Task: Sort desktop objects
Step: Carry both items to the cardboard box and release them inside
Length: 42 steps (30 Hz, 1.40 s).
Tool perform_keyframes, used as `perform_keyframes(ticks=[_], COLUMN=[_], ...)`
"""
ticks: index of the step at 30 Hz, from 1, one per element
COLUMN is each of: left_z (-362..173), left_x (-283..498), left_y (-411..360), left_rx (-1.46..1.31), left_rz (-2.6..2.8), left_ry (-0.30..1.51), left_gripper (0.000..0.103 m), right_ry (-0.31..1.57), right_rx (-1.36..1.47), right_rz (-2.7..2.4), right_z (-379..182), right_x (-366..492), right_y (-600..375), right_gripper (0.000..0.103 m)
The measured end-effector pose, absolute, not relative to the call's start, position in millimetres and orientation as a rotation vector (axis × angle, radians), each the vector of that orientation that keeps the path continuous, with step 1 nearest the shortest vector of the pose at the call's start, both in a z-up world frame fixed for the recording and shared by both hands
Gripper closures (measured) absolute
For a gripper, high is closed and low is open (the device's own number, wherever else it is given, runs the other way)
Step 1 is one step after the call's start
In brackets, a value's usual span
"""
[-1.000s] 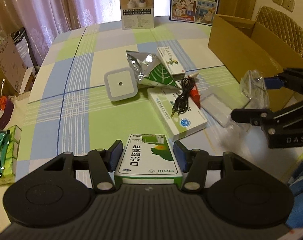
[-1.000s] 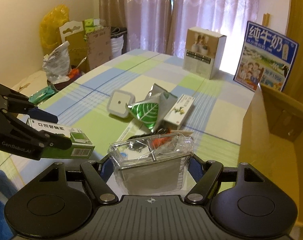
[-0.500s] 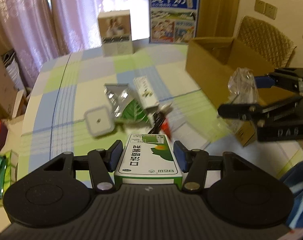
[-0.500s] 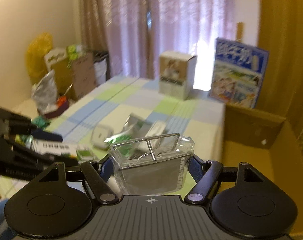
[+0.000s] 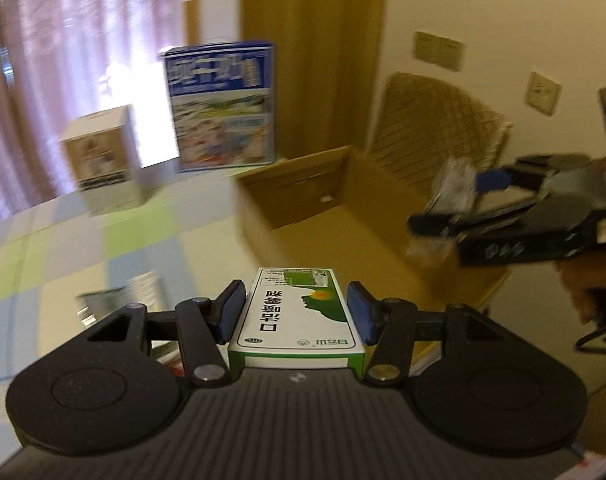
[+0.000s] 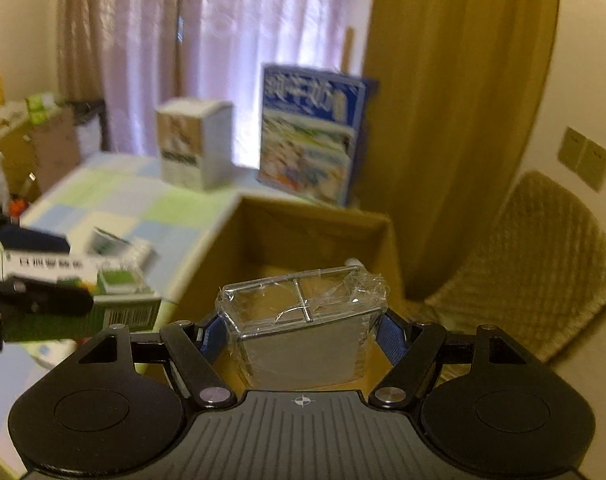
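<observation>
- Left gripper fingers clamped on the green-white medicine box, box held flat and up off the surface, nose pointing toward the cardboard box.
- Right gripper fingers squeezing the clear plastic-wrapped pack, both blue pads against its sides; pack hangs over the open mouth of the cardboard box, not let go yet.
- Cardboard box sits at the surface's right edge, flaps open. Inside mostly bare brown floor as far as I can see; one small pale bit near the back wall, can't tell what it is.
- Back edge of the surface: white carton and blue milk carton, both upright, untouched.
- Left on the surface: at least one small white-green box, blurred, near the middle. Rest of the pile out of frame or smeared by motion blur, can't count it.
- Progress, my read: early-to-mid. Two items in the air, none clearly dropped in, several more prob. waiting.
- Next, I'd guess: get both over the opening, then release. Right looks closer to the drop than left.
</observation>
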<state>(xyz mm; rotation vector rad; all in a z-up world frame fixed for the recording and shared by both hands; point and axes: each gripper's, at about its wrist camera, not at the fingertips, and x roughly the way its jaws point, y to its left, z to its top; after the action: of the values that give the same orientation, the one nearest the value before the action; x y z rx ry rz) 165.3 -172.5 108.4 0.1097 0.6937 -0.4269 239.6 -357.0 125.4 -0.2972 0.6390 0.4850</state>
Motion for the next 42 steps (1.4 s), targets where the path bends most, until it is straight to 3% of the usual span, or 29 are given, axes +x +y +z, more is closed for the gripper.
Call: perform_keyframes(ticks=[15,24,36,39,42], left_z=[60,52,67,69,68], left_x=[219,227,215,209,203], left_y=[-245,-245,-219,-204,-188], left_rx=[0.127,0.121,0.105,0.098,0.09], left_rz=[-0.532,-0.518,-0.449,-0.418,-0.384], left_ry=[0.763,0.782,0.736,0.732,0.734], left_gripper=[0.052,0.055,0.051,0.048,0.047], right_ry=[0.728,0.736,0.787,0.786,0.758], right_rx=[-0.352,-0.357,-0.296,-0.251,-0.239], right_rz=[0.502,0.512,0.574,0.573,0.551], right_z=[78,74,71,72,79], right_x=[261,266,272,273,270], right_y=[-371,-364,-358,-359,-361], right_gripper=[0.031,0.031,0.031,0.022,0.021])
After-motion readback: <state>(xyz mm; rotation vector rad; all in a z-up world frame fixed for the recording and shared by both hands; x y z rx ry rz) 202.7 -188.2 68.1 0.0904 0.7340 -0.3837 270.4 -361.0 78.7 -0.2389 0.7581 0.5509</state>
